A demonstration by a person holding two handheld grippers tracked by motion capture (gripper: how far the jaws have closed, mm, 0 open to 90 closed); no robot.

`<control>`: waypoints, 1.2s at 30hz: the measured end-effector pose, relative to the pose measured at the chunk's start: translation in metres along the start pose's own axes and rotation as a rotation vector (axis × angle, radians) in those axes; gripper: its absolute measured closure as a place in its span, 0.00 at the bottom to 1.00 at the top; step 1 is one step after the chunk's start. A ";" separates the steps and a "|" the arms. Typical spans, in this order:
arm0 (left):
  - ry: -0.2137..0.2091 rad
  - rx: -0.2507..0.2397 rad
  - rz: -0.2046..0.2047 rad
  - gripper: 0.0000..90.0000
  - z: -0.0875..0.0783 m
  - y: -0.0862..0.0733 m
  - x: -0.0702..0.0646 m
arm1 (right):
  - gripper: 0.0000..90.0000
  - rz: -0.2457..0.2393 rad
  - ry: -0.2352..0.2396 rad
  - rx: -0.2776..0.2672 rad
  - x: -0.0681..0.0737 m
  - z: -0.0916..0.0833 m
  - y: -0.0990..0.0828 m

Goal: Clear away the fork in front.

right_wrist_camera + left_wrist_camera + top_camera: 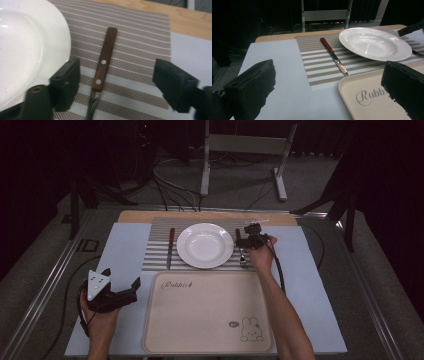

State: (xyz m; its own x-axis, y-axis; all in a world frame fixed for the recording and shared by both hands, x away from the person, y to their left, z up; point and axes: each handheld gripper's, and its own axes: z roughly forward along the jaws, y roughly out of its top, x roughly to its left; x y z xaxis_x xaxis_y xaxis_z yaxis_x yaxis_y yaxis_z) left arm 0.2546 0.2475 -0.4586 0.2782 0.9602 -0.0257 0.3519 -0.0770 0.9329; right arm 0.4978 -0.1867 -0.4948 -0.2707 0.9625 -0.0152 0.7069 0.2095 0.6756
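Hovering released over the wooden-handled fork (pixel 103 65), the right gripper (pixel 116 83) risked bumping the nearby white plate (pixel 27 47) when closing, while the left gripper (pixel 328 86) waited released.

Light is falling from above onto the table (pixel 125 245), leaving the room behind it sinking into near black. The white plate (pixel 205 245) is catching soft glare, with small bright streaks showing on its bowl in the left gripper view. Shadows under the plate and tray (pixel 207 312) are staying faint and short. The high view is looking soft and slightly grainy, with the table's edges seeming to splay outward, perhaps from a wide lens. In the right gripper view the wooden handle (pixel 105 60) is reading sharp while the near black jaws are blurring.
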 end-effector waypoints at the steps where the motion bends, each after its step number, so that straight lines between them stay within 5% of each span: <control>1: 0.000 0.000 0.000 0.00 0.000 0.000 0.000 | 0.32 0.000 0.000 0.000 0.000 0.000 0.000; 7: 0.001 0.000 -0.005 0.00 0.000 -0.001 0.002 | 0.59 0.012 0.026 0.051 0.004 0.017 -0.007; 8: 0.001 0.000 -0.004 0.00 0.000 -0.001 0.002 | 0.74 0.015 0.018 0.069 0.007 0.020 -0.009; 12: 0.000 0.005 0.001 0.00 0.001 -0.001 0.001 | 0.86 0.008 0.018 0.087 0.008 0.018 -0.008; 20: -0.005 0.013 0.013 0.00 0.003 -0.001 -0.002 | 0.86 0.014 0.055 0.205 -0.009 0.001 -0.014; 24: -0.007 0.016 0.023 0.00 0.003 -0.001 -0.005 | 0.85 -0.034 0.049 0.244 -0.009 -0.003 -0.014; 32: -0.009 0.019 0.027 0.00 0.004 -0.001 -0.006 | 0.87 -0.085 0.042 0.270 -0.006 -0.005 -0.014; 36: -0.007 0.023 0.028 0.00 0.005 -0.001 -0.005 | 0.87 -0.102 0.045 0.215 -0.007 -0.011 -0.021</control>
State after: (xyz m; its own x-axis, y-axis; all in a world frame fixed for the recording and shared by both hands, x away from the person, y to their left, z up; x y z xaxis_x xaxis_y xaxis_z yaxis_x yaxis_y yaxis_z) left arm 0.2573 0.2409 -0.4616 0.2950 0.9555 -0.0022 0.3644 -0.1104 0.9247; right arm 0.4777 -0.1997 -0.5007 -0.3730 0.9270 -0.0395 0.7959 0.3416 0.4998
